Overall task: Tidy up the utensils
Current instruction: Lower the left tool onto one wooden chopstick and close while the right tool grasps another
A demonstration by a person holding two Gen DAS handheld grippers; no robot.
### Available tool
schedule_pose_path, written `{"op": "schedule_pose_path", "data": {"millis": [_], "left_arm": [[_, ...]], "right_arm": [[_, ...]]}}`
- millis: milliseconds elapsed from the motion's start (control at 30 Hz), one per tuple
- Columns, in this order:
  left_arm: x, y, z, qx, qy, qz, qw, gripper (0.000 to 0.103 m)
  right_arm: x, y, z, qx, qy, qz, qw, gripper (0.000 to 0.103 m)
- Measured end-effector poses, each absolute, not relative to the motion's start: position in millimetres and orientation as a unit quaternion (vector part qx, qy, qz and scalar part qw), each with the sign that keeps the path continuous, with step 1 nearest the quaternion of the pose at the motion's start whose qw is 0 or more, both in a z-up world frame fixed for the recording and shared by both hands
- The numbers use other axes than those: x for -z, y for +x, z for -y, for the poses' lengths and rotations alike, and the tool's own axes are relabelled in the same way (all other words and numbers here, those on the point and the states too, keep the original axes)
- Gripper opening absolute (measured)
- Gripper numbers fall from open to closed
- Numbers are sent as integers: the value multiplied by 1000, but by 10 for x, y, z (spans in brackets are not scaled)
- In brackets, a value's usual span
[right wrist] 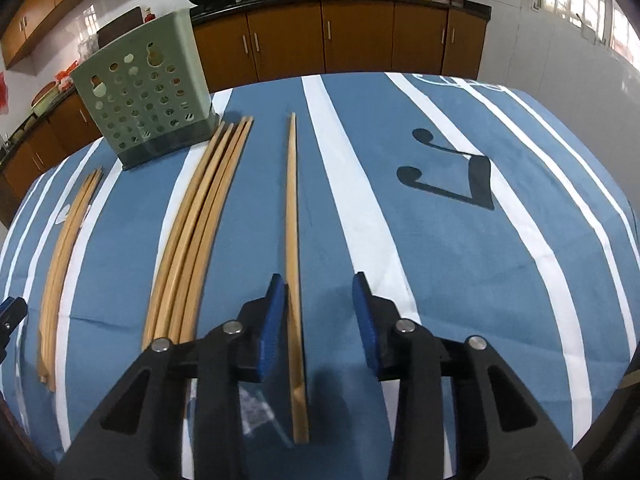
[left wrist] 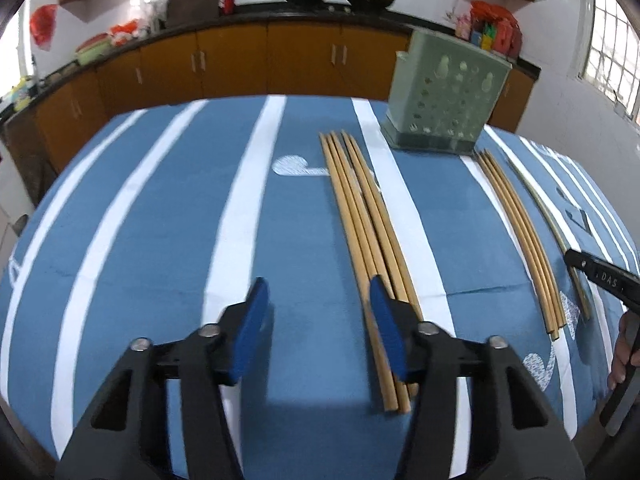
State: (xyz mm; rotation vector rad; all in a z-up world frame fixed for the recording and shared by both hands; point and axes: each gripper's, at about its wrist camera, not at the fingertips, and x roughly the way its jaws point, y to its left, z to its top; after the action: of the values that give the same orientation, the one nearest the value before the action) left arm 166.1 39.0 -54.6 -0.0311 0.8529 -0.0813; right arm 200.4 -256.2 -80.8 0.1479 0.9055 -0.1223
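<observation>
The left hand-held gripper [left wrist: 318, 312] hovers with jaws apart, its right pad over the near end of a chopstick bundle [left wrist: 362, 232]. The right hand-held gripper [right wrist: 320, 312] is also apart; a single chopstick [right wrist: 294, 260] lies between its pads (nearer the left one). The green perforated holder [right wrist: 148, 96] stands at 11 o'clock on the striped surface [right wrist: 440, 260].

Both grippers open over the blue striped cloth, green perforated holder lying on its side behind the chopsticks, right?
One thing is off: the green holder stands upright on its dark base, not on its side, as the right wrist view shows. The rest holds: left gripper and right gripper are open over the blue striped cloth, chopsticks in front.
</observation>
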Motion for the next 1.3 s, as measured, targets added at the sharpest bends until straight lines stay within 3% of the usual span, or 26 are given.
{"op": "schedule_pose_path", "data": {"millis": [333,633,700,767,1300], "left_arm": [[582,1767,-304,57,-2,-432,900,35],[609,1824,-184,51,16,-447,893,18],[608,1854,-189,45,19,-447,893,11],[609,1925,-215,38,23,-448,893,8],[613,2342,-656,12,-25,-433,901,8]], "right_arm": [[802,2116,2523,57,58,-435,897,32],[796,2125,2496,52,52,-434,898,31],[797,2124,2485,50,47,-431,900,16],[795,2148,2497,49,44,-430,900,9],[814,2472,2879,56,77,-419,903,9]]}}
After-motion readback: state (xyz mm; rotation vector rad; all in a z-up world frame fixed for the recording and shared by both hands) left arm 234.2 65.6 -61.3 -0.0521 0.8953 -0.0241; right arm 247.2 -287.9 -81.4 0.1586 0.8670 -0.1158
